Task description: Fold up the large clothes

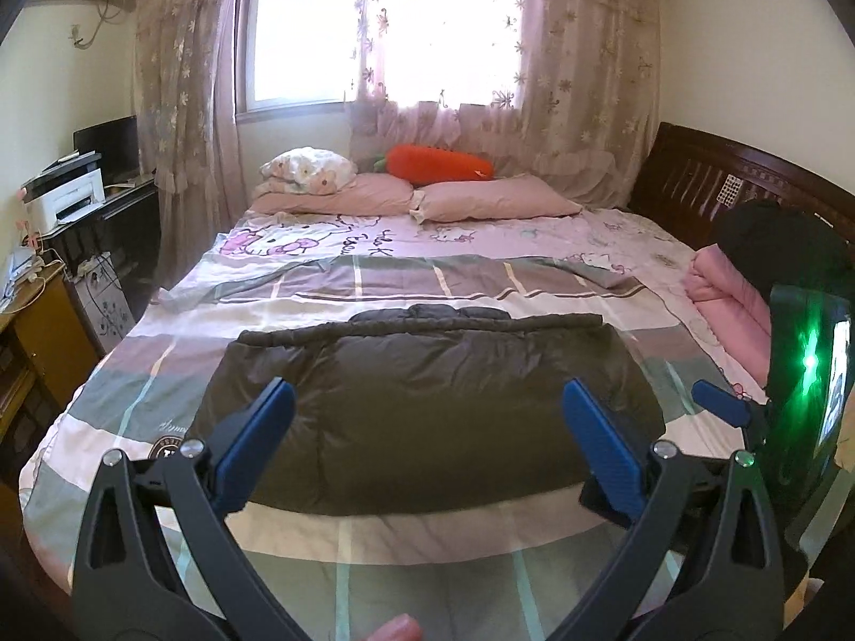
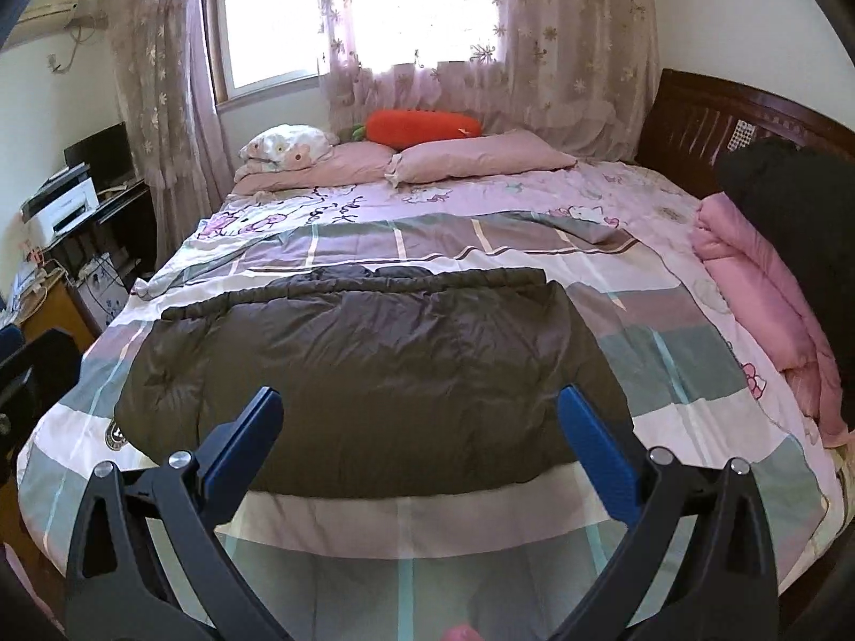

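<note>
Landmark: the bed (image 1: 374,539), covered by a checked sheet (image 2: 694,374) in grey, lilac, white and pale green blocks.
Jacket (image 1: 427,406): a dark grey-brown padded jacket, folded into a broad rectangle, lies flat on the near half of the bed, about midway across it. Its gathered edge runs along the side facing the pillows; its smooth fold faces the near edge of the bed.
Jacket in the right wrist view (image 2: 374,368): the same flat bundle, creased on top, with a round printed badge (image 2: 115,432) on the sheet just beside its left corner.
Left gripper (image 1: 427,432): the blue fingers stand wide apart above the near part of the jacket, nothing between them, not touching the cloth.
Right gripper (image 2: 419,432): fingers likewise spread wide over the near edge of the jacket, holding nothing.
Right gripper from the left wrist view: one blue finger (image 1: 721,403) and a body with a green light (image 1: 809,363) show at the right side of the bed.
Pillows (image 1: 481,200): two pink ones lie at the far end of the bed, with a flowered one (image 1: 310,168) stacked on the left.
Carrot cushion (image 1: 438,163): orange, behind the pillows, against the curtain (image 1: 588,80).
Pink quilt (image 2: 759,288): folded, at the right edge of the bed, under a black garment (image 2: 791,203).
Printer (image 1: 69,195): white, on a desk left of the bed.
</note>
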`<state>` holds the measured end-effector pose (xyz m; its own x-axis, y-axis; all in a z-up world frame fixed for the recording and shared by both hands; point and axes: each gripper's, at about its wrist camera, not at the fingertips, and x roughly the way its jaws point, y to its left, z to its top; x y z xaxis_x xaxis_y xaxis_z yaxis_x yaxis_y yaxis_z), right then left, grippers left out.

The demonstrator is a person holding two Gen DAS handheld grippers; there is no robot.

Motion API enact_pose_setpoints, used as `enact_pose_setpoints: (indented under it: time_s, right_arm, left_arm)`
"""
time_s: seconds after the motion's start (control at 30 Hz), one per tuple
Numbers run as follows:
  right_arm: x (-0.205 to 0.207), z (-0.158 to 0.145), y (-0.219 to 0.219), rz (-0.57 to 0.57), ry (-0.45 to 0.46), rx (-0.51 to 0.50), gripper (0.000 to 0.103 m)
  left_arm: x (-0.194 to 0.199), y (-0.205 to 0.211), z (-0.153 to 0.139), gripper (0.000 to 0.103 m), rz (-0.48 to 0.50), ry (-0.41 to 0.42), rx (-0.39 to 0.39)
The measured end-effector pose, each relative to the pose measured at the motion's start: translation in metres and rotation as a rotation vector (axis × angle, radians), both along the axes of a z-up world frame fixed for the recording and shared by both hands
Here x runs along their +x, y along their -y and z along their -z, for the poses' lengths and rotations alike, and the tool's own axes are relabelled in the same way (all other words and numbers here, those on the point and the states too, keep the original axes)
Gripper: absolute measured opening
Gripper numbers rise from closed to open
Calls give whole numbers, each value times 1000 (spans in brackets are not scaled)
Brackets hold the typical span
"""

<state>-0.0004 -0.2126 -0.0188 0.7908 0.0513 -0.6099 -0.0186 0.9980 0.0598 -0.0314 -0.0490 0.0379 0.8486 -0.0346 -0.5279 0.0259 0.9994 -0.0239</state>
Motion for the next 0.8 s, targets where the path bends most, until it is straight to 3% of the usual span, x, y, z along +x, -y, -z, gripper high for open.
enact_pose_setpoints:
  time_s: [0.33, 0.53, 0.7, 0.8]
  right_arm:
    - [-7, -5, -5, -23, 47, 9, 102]
    - [-14, -11, -9, -32, 107, 4, 102]
    - [-19, -15, -16, -58, 138, -13, 102]
    - [-19, -14, -19, -61, 130, -26, 102]
  left_arm:
    - [-5, 0, -4, 101, -7, 24, 9]
    - [-9, 4, -5, 101, -26, 38, 56]
    - [-14, 5, -5, 101, -95, 54, 112]
    - [-15, 5, -6, 101, -64, 51, 99]
